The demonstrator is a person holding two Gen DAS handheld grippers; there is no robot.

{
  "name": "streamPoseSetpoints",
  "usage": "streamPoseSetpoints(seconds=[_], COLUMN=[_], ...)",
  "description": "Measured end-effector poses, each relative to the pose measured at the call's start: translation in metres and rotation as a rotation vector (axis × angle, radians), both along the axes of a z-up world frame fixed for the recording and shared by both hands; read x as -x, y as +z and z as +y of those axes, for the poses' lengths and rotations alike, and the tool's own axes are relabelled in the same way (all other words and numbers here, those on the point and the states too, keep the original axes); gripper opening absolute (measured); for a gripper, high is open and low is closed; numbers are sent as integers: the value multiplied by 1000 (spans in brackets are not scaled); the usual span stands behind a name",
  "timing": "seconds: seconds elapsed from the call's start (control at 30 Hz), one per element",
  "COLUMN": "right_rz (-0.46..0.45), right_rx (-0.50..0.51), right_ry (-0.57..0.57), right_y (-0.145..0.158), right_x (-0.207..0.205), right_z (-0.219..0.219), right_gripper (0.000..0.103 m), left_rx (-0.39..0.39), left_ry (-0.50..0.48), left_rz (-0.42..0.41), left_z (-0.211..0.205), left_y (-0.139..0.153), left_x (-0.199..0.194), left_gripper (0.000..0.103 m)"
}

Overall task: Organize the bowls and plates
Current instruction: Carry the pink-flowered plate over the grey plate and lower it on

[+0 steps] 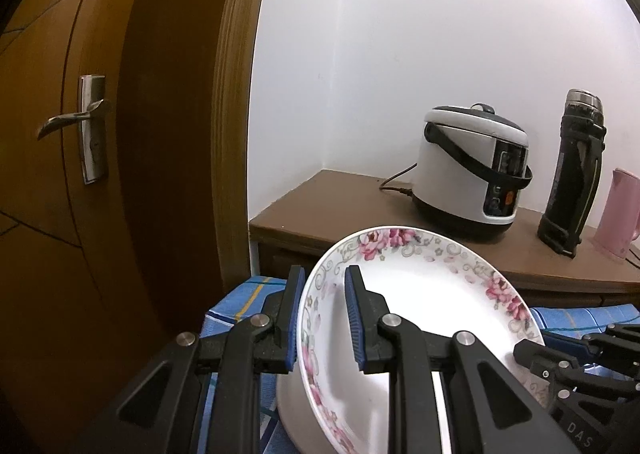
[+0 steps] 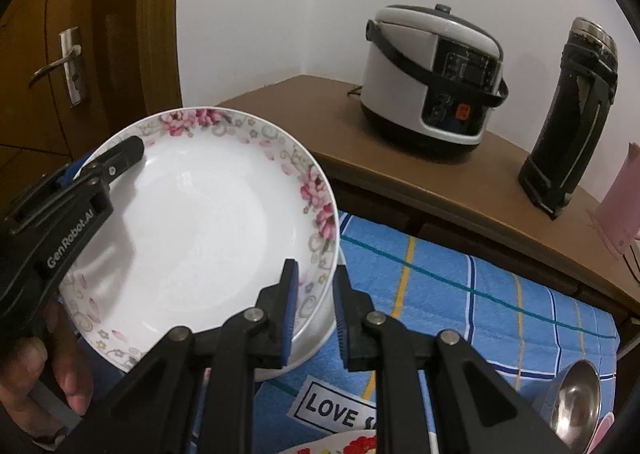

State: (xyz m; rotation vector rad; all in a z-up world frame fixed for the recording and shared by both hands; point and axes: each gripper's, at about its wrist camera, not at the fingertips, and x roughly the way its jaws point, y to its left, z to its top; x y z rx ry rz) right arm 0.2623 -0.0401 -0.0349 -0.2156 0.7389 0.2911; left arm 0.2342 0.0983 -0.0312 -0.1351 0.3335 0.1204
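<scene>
White floral plate [image 2: 208, 221] held above the blue checked cloth [image 2: 460, 294]: left gripper [image 1: 322, 318] clamped on its left rim, right gripper [image 2: 316, 310] clamped on its right rim.

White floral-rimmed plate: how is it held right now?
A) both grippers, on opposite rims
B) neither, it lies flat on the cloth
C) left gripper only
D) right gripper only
A: the right wrist view shows the left gripper clamped on the far-left rim of the white floral-rimmed plate and the right gripper pinching its near-right rim, the plate tilted above the blue checked cloth.
</scene>
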Motion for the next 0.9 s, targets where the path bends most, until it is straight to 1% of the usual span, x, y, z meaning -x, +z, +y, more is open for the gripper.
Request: streamPoseSetpoints(seconds=[0.2,0.6,0.73,0.9], right_rz=[9,16,12,9], right_rx=[3,15,13,19], right_ry=[-4,10,10,17], right_y=[-4,-7,-7,-5], right_x=[-7,-11,-11,-11], right_z=[1,3,3,3], right_gripper=[17,17,17,17], left_rx=[-18,-4,-22,-20], left_ry=[10,9,16,13], left_rz=[11,90,98,130], left_z=[-1,3,1,2], left_y=[-5,-17,-21,-26], left_x=[-7,-22,-24,-31], left_gripper=[22,22,22,22])
